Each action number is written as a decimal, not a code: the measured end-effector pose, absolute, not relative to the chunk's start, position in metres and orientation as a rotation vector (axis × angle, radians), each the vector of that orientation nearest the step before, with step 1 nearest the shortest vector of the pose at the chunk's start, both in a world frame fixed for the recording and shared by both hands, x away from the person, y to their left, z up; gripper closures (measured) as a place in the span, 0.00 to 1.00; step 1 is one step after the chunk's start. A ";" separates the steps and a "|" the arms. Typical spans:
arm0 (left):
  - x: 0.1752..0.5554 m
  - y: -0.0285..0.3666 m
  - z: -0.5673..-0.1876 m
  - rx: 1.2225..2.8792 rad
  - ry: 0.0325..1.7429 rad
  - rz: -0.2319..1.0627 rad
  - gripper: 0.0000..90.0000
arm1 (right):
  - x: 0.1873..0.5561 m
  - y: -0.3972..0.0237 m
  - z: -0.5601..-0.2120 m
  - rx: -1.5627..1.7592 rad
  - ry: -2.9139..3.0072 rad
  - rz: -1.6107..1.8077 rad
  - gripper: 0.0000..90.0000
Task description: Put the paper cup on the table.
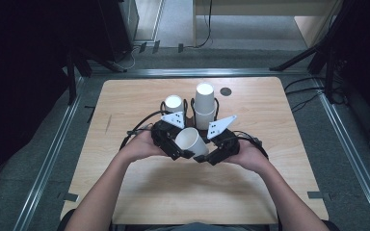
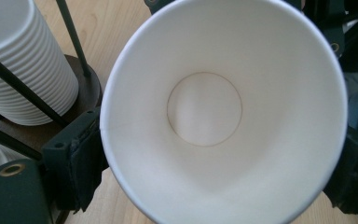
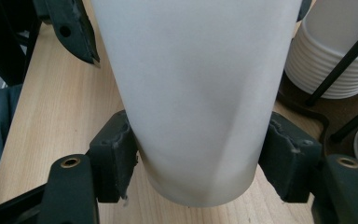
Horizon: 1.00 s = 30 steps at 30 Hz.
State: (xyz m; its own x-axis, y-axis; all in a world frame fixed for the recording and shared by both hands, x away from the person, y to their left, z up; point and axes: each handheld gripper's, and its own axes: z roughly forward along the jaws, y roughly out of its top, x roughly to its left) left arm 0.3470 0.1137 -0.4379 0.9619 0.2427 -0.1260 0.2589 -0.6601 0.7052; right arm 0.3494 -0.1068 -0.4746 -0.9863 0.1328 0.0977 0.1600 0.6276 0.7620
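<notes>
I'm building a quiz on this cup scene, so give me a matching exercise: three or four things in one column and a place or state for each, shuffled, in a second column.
Things
1. loose paper cup
2. taller cup stack
3. shorter cup stack
4. dark round mark

Places or states
A. on the tabletop, right of both stacks
B. in the wire holder, left side
C. tilted, gripped between both grippers
D. in the wire holder, right side

Pairs: 1-C, 2-D, 3-B, 4-A
</notes>
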 end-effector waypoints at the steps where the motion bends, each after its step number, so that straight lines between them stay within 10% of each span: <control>1: 0.347 0.116 -0.440 2.283 0.370 -0.033 0.11 | 0.349 -0.107 -0.474 -0.258 -2.805 -1.314 0.37; 30: 0.345 0.109 -0.445 2.216 0.360 -0.068 0.34 | 0.348 -0.108 -0.475 -0.278 -2.795 -1.292 0.38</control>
